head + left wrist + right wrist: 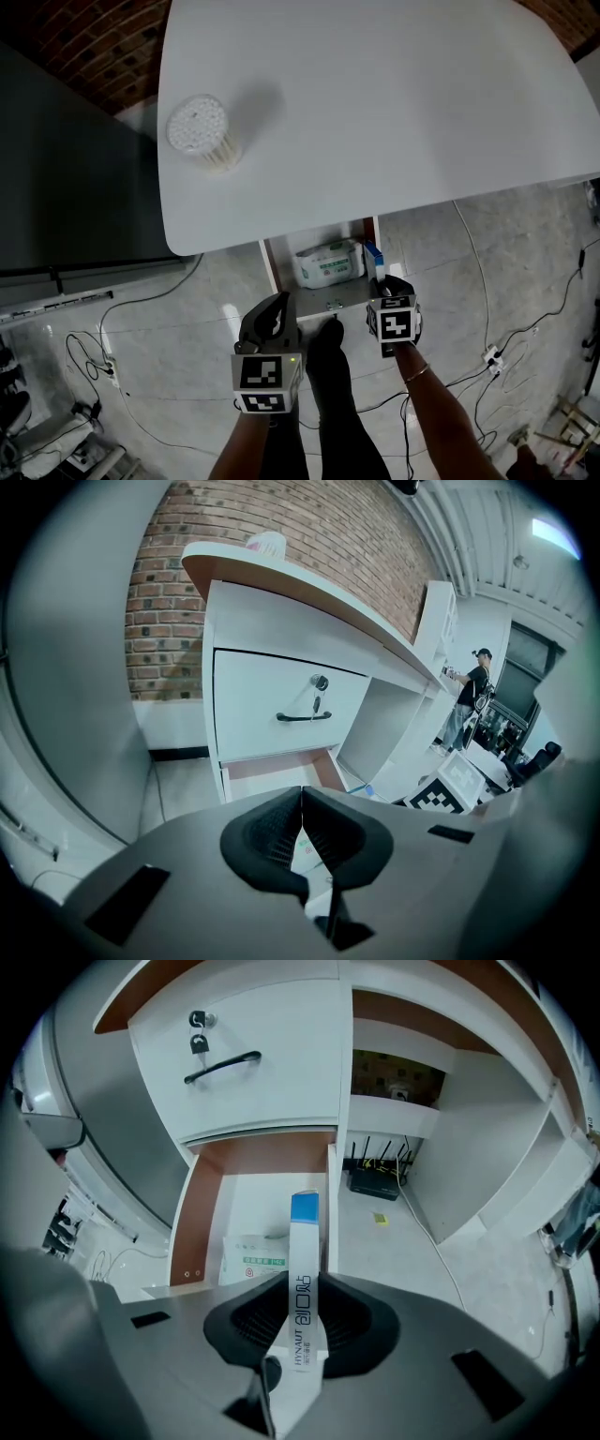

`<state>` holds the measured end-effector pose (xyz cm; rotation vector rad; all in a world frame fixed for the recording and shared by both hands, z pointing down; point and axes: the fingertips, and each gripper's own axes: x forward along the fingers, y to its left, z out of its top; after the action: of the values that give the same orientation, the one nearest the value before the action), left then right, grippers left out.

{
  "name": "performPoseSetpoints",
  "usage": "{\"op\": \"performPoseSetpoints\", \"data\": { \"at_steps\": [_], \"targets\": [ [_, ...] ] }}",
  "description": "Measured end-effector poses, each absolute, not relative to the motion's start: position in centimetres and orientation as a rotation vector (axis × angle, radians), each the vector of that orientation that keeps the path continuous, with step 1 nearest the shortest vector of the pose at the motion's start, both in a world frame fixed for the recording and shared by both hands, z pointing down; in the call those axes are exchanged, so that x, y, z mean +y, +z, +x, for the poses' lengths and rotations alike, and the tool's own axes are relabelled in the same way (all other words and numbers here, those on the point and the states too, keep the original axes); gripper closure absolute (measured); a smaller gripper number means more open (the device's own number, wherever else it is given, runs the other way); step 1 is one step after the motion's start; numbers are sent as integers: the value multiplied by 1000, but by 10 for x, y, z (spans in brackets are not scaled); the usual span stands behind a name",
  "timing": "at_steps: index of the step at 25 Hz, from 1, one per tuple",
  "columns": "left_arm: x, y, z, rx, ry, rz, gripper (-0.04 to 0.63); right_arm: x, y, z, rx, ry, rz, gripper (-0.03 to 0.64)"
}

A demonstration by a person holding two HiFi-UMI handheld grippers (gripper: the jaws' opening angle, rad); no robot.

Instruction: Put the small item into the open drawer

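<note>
The box (305, 1232), white with a blue end, is clamped between the jaws of the right tool (304, 1288) and sticks out past them, above the right side of the open drawer (202, 1206). A wipes pack (255, 1258) lies inside that drawer. Above it is a shut drawer with a black handle (221, 1067). The left tool (302, 797), jaws together on nothing, hangs just left of the right one, before the drawer front. On the table (394, 112) stands a jar (200, 132) of swabs.

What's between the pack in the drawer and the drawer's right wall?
The slim box clamped in the right gripper, blue end there. Seen in right gripper view.
</note>
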<state>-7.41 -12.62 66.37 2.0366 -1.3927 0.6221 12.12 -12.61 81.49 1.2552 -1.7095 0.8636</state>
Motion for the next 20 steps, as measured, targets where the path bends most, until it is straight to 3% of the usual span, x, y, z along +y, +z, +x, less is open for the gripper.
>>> {"op": "performPoseSetpoints", "data": {
  "at_steps": [20],
  "targets": [
    [-139,684,-71,-1385,627,2016,574,-135,868,124,-1588,928,1238,517]
  ]
}}
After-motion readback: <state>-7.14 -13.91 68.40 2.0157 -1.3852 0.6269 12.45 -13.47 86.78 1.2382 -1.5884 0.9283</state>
